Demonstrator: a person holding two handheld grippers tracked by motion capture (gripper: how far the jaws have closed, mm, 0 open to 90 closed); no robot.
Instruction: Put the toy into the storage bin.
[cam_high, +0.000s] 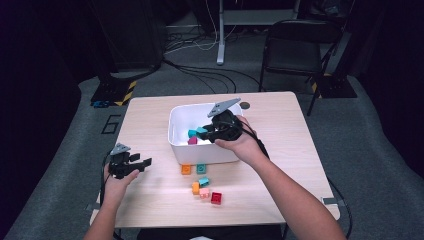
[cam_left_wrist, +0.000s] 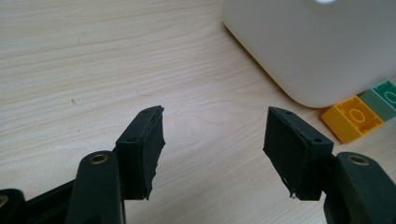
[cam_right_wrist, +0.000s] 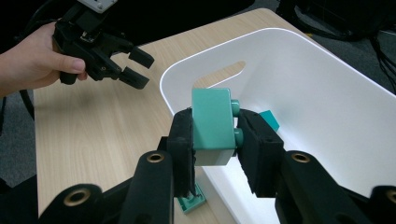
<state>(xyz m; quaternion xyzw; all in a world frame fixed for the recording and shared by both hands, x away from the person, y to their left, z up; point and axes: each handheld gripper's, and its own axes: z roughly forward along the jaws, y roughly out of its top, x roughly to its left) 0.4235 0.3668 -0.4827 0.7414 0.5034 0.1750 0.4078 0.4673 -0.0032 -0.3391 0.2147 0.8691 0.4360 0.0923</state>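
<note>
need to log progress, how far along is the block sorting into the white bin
Done: a teal and a magenta block lie in the white bin. In hand: the right gripper holds a teal block over the bin. Left: six blocks wait on the table, among them the red block; the left gripper is open, idle.

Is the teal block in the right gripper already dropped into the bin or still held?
Held: the right gripper is clamped on the teal block, above the white bin.
</note>
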